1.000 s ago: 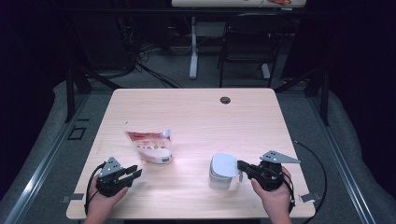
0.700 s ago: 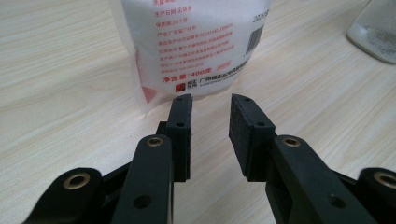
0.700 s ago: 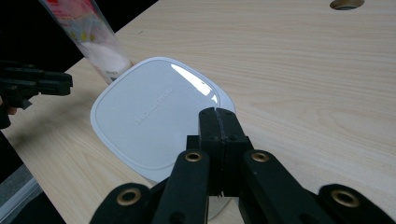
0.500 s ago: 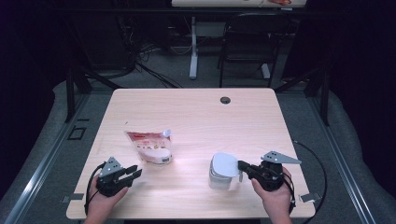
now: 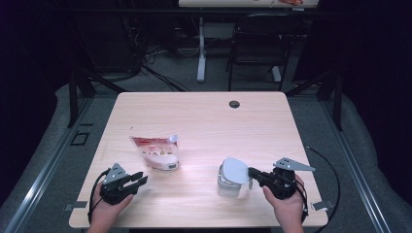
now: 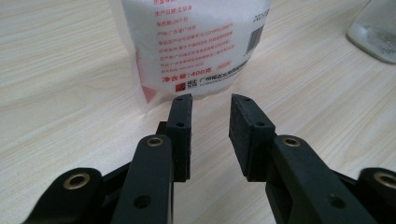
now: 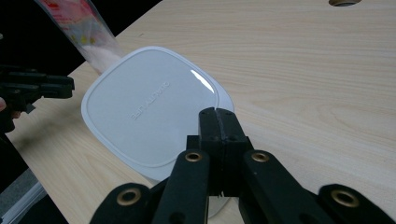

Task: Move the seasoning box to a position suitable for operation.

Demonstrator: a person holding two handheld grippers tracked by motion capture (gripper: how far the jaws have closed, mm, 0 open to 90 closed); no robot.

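A: Where's the pouch (image 5: 158, 151)?
B: Standing mid-table, just ahead of the left gripper (image 6: 211, 105), whose jaws are apart and empty. It looks soft and crinkly, probably slippery; I'd pinch the top seam.
A: And the right gripper (image 7: 217, 114)?
B: Jaws together, resting at the edge of the container's lid (image 7: 149, 105).

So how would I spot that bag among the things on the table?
Start at the light wooden table and look toward its near left part. There stands a soft plastic pouch of white powder with red print, just ahead of the left gripper. Unlike the clear white-lidded container, it is floppy and printed.
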